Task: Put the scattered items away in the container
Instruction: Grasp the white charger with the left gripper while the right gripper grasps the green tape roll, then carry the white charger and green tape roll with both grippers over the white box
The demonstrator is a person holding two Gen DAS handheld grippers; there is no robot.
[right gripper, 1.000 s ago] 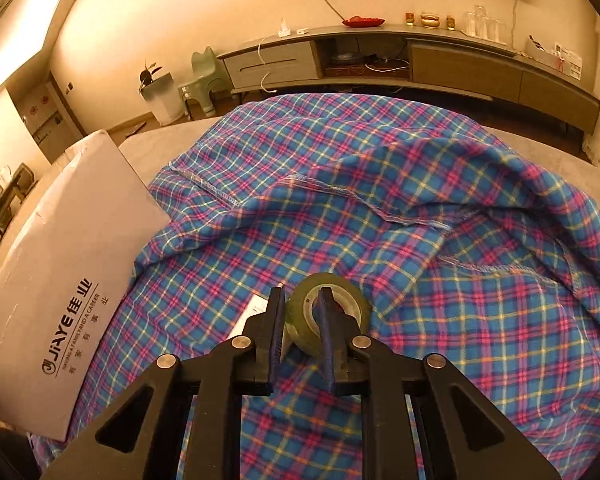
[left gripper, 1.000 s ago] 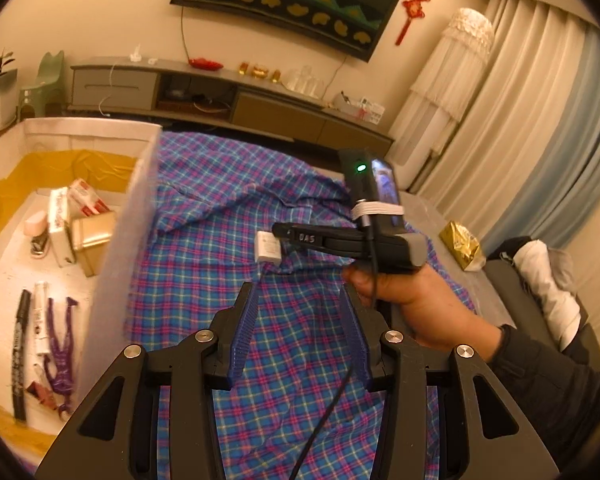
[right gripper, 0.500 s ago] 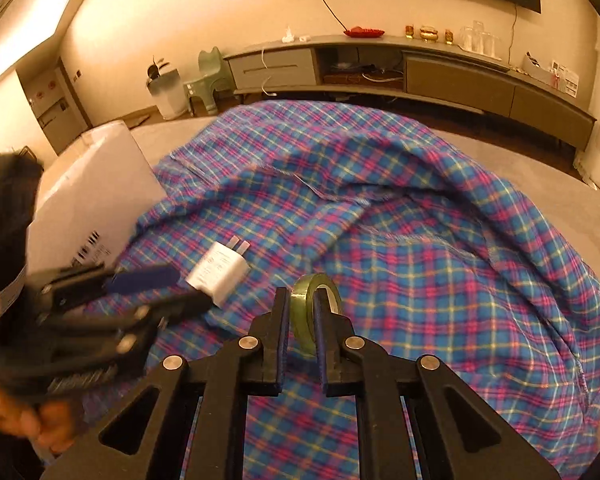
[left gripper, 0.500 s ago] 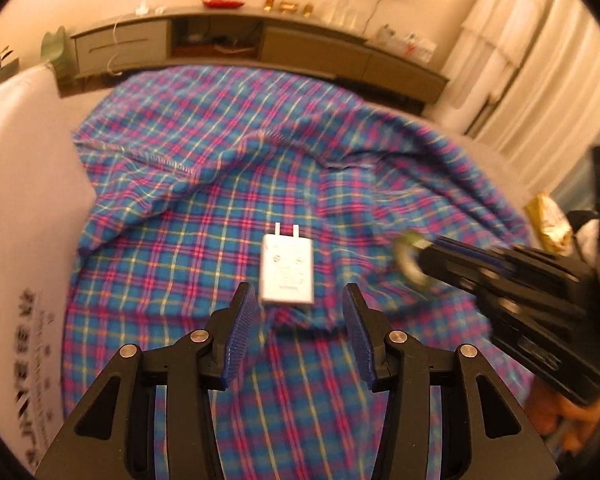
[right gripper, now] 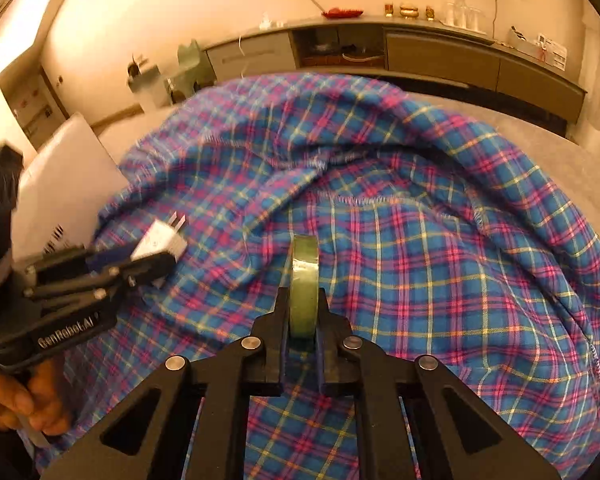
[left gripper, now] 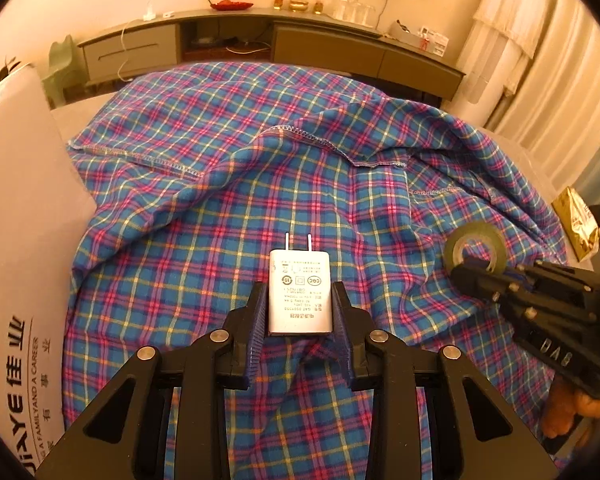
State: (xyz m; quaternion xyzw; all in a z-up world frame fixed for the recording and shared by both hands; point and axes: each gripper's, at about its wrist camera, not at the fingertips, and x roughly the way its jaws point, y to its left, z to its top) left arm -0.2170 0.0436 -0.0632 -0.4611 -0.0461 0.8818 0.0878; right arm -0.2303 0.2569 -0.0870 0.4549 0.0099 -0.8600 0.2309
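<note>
Left gripper (left gripper: 300,312) closing on white plug charger (left gripper: 300,292), pads against both sides, down on plaid cloth (left gripper: 228,168). Right gripper (right gripper: 303,320) nearly shut, pinching green tape roll (right gripper: 304,284) upright on edge. Seen from left wrist only: gold packet (left gripper: 578,226), lettering on white box (left gripper: 16,220).

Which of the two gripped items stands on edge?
The greenish tape roll in the right gripper; the white charger lies flat, prongs forward.

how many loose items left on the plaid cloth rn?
2. White plug-in charger lies mid-cloth between the left gripper's closing jaws. Greenish tape roll is clamped in the right gripper. Cloth folds may hide more.
</note>
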